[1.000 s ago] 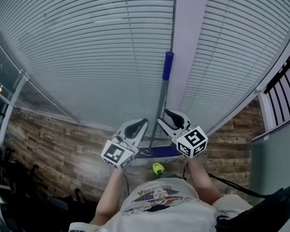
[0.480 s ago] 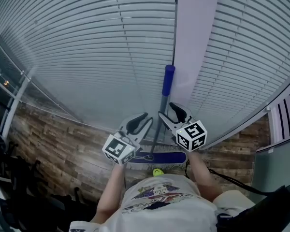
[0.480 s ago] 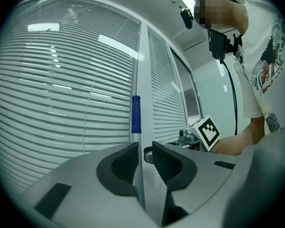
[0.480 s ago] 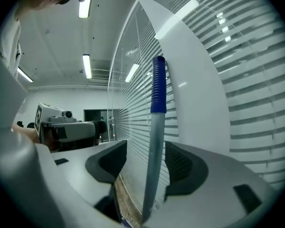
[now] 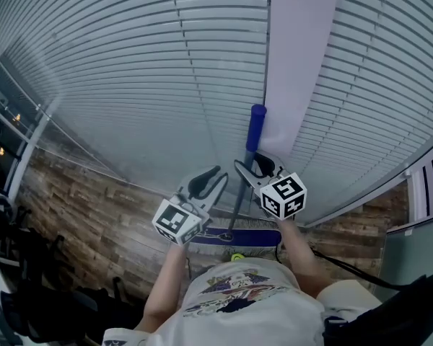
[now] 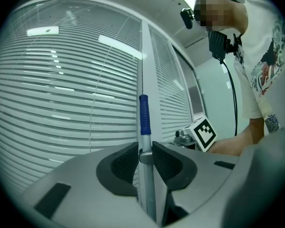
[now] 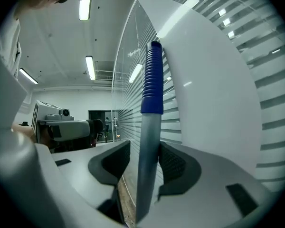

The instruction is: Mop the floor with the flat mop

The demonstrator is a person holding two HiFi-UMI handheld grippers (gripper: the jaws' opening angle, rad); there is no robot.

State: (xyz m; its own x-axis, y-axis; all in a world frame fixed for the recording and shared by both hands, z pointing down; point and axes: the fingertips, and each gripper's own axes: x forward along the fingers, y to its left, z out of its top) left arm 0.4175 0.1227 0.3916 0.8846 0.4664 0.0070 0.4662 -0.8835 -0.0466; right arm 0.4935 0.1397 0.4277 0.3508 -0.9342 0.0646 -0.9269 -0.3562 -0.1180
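The flat mop stands upright against the window blinds, its blue grip [image 5: 256,125] on top, its silver pole [image 5: 238,207] running down to the blue flat head [image 5: 238,235] on the wood floor. My left gripper [image 5: 215,179] has just opened from shut; in the left gripper view its pads [image 6: 126,160] sit tight against the pole [image 6: 145,141] at a collar below the grip [image 6: 143,113]. My right gripper [image 5: 249,166] has the pole [image 7: 147,146] between its jaws, which have just been closing; a gap shows on the left side, so it is open.
Slatted blinds [image 5: 130,85] and a white pillar [image 5: 299,63] rise straight ahead. Wood floor [image 5: 94,222] lies below. Dark chairs [image 5: 14,265] stand at the far left. A black cable [image 5: 332,269] trails at my right side, and a small yellow-green thing [image 5: 237,256] lies by the mop head.
Both grippers have moved forward to the mop pole. The left jaws, shut before, now stand apart round the pole. The right jaws opened wider.
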